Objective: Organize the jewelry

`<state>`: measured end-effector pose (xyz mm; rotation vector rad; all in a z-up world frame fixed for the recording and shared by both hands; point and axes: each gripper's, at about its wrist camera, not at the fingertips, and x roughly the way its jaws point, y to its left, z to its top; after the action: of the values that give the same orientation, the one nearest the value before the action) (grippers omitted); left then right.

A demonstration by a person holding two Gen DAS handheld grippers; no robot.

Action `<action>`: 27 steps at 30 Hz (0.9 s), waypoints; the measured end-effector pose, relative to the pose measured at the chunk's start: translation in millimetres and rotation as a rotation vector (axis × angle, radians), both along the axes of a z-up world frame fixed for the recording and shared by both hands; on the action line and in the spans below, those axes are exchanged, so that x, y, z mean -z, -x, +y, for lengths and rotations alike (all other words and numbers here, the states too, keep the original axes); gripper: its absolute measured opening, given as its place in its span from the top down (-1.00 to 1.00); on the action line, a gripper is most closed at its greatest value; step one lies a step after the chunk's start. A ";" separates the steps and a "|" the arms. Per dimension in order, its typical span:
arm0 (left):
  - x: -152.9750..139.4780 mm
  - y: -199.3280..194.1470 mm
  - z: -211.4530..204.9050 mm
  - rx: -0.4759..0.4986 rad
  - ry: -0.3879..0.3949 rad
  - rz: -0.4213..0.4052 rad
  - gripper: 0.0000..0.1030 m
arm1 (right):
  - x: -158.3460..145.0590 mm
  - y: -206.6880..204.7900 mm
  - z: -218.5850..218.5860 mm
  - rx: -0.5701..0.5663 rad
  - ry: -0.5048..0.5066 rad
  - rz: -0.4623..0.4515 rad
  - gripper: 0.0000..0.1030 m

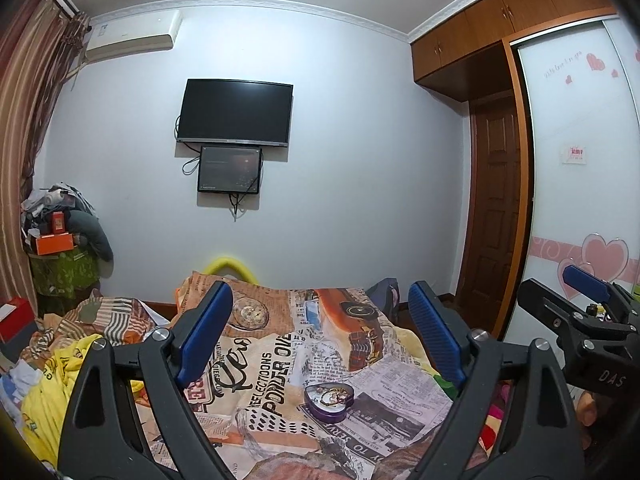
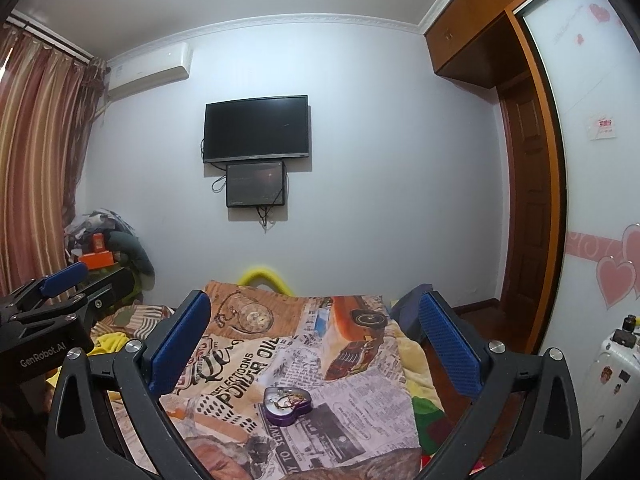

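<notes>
- Across the lower half of both views: newsprint-patterned blanket spread over the bed, printed with a car and large black lettering.
- Along the right edge: sliding wardrobe door with pink heart decals, wooden cabinets above it.
- At centre on the far wall: dark television, with a smaller screen mounted just beneath.
- At upper left: air conditioner beside striped curtains.
- Framing the bottom of the left wrist view: left gripper, jaws spread wide, blue pads well apart, nothing between them.
- Framing the bottom of the right wrist view: right gripper, likewise wide open and holding nothing; also visible at the right edge of the left wrist view, raised above the bed.
- At lower centre of both views, resting on the blanket: purple heart-shaped tin, lid off, a tangle of gold-coloured jewelry lying inside; individual pieces too small to tell apart.
</notes>
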<state>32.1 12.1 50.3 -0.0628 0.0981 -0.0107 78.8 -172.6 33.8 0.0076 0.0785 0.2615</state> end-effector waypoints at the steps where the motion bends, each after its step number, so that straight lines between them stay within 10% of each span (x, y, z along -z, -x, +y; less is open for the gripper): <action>1: 0.3 0.1 -0.6 -0.001 -0.001 0.000 -0.75 | 1.0 0.4 0.8 0.000 0.001 0.000 -1.00; 27: 3.6 -2.9 -7.4 0.008 -0.021 0.026 -0.93 | -0.2 0.3 3.1 -0.015 0.011 0.034 -1.00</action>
<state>35.0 4.7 46.8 -0.0417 0.1247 -0.0171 78.5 -169.5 34.0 0.0010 0.1136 0.2759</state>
